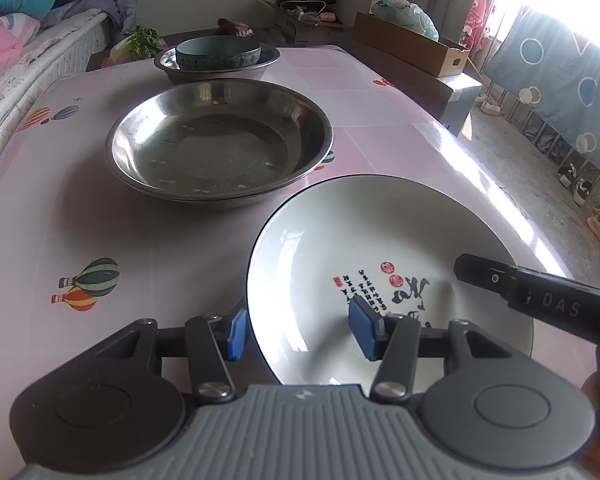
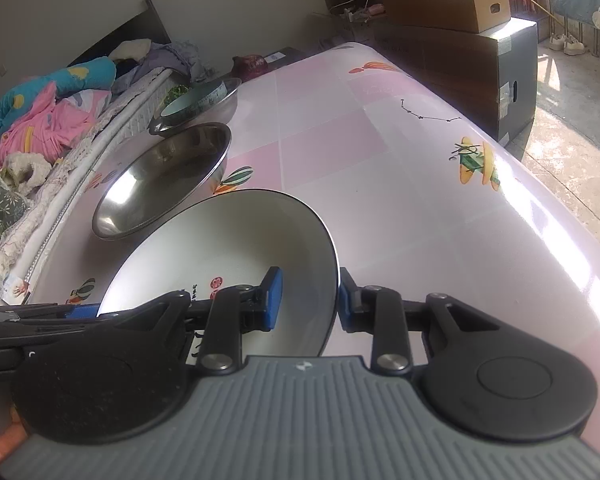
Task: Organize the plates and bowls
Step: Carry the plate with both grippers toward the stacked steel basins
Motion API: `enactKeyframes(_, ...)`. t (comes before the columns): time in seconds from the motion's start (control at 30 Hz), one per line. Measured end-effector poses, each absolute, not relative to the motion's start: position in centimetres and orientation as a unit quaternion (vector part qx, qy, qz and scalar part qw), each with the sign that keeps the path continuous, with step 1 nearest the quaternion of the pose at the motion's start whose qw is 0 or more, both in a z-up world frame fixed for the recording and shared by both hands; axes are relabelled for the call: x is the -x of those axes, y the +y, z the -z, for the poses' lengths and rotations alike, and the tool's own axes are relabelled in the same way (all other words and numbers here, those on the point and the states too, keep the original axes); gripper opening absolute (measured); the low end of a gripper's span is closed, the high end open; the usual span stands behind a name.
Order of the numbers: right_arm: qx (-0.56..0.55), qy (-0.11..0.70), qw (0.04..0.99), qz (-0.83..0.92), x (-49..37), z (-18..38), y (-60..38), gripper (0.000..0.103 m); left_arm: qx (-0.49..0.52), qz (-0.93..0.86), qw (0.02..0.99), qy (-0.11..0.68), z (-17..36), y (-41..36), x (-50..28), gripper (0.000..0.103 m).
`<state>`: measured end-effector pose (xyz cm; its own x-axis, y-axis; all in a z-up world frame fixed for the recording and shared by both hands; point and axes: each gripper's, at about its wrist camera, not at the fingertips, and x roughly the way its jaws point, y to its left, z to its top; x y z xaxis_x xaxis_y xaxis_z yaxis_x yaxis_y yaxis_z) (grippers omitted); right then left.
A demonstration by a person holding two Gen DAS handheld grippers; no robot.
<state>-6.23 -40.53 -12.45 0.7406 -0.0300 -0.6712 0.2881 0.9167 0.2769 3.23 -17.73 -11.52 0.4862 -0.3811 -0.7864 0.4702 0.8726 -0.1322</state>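
Stainless steel catches the light at the left of the pink, balloon-printed tablecloth (image 1: pixel 100 216): a wide steel basin (image 1: pixel 219 142) sits empty, and behind it a smaller steel basin (image 1: pixel 217 65) carries a teal bowl (image 1: pixel 218 53) inside it. Just in front and to the right of the wide basin lies the white plate (image 1: pixel 380 248) with a dark rim and black and red calligraphy, near the table's front edge. The left gripper (image 1: pixel 300 330) straddles the plate's left rim, one blue pad outside the edge and the other over the plate's inner face; the pads stand clearly apart from the rim, so the jaws are fairly wide and not pressing. Further right, the right gripper (image 2: pixel 306 300) brackets the plate's opposite rim, its jaws much narrower, one pad inside the plate and one just outside; from the right wrist view the outer pad looks to be against the edge, though whether both pads actually squeeze the rim is hard to make out. In that view the plate (image 2: pixel 228 248) appears tilted, which may be only the lens. Beyond the table's right end stands a cardboard box (image 1: pixel 412 42).
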Motion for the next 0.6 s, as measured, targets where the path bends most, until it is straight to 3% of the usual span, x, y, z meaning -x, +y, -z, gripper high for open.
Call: enactKeyframes(0.6, -0.178, 0.338, 0.919, 0.101, 7.3, 11.3, -40.7, 0.028, -0.041, 0.262, 0.857, 0.441, 11.3, -17.9, -2.9, 0.051)
